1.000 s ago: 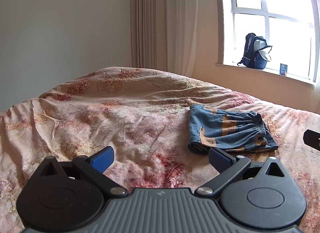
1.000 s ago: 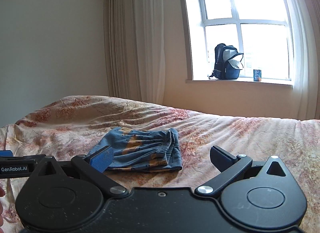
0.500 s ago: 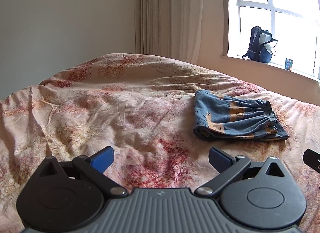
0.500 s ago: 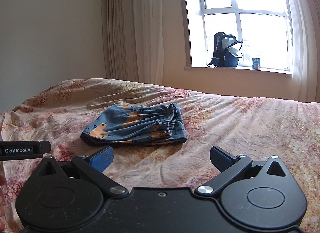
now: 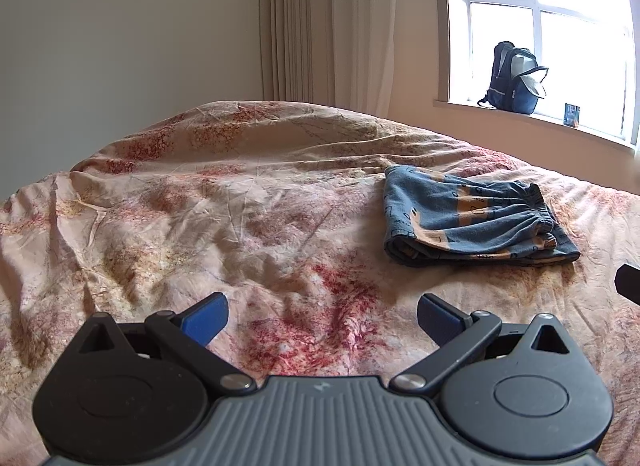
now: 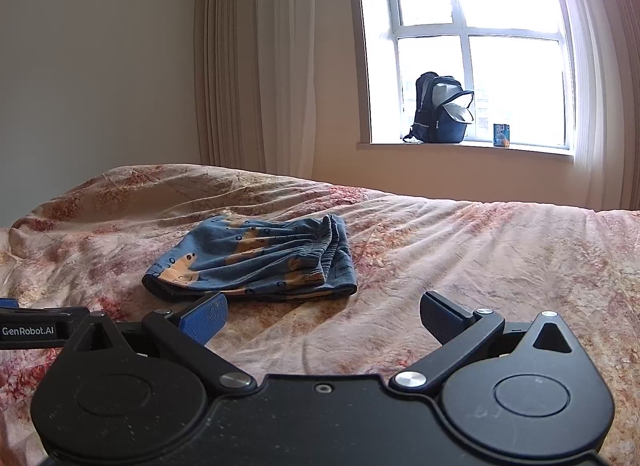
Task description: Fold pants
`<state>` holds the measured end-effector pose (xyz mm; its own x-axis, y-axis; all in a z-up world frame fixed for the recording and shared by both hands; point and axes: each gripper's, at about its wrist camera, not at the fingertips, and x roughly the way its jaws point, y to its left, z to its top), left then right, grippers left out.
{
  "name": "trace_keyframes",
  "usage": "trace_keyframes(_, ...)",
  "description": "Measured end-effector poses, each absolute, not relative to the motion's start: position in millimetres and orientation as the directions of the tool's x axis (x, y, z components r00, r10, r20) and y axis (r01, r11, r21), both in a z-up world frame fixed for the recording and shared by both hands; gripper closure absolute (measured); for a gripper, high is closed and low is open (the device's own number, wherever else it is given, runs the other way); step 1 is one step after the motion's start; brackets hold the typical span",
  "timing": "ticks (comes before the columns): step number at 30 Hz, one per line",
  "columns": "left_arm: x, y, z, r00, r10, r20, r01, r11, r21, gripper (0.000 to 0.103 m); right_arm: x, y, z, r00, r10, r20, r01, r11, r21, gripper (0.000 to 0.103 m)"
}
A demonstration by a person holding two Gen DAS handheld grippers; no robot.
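Note:
The blue pants [image 5: 472,221] with orange patches lie folded into a compact stack on the floral bedspread [image 5: 240,217], elastic waistband to the right. In the right wrist view the pants [image 6: 260,262] lie just beyond my left fingertip. My left gripper [image 5: 322,320] is open and empty, held above the bed, short and left of the pants. My right gripper [image 6: 323,316] is open and empty, short of the pants' near edge. The left gripper's body [image 6: 32,330] shows at the right wrist view's left edge.
The wrinkled bedspread [image 6: 480,258] covers the whole bed. A dark blue backpack [image 6: 440,109] and a small box [image 6: 501,135] stand on the windowsill behind. Curtains [image 6: 256,65] hang beside the window. A bare wall is at the left.
Both grippers have drawn back and away from the folded pants, which now sit farther off in both views. The pants have not moved. Both jaws stay open.

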<state>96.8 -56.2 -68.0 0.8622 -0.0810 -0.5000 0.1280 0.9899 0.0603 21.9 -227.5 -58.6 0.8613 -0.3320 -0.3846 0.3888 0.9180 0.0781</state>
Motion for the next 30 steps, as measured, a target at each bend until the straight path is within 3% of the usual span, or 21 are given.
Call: trace_keyframes(30,98.1,-53.0,-66.3,0.86,-0.073,-0.504,0.114,0.992,0.05,0.0,20.8,-226.4,-55.6,0.871,-0.319,-0.375,0.371,0.926,0.074,0.001)
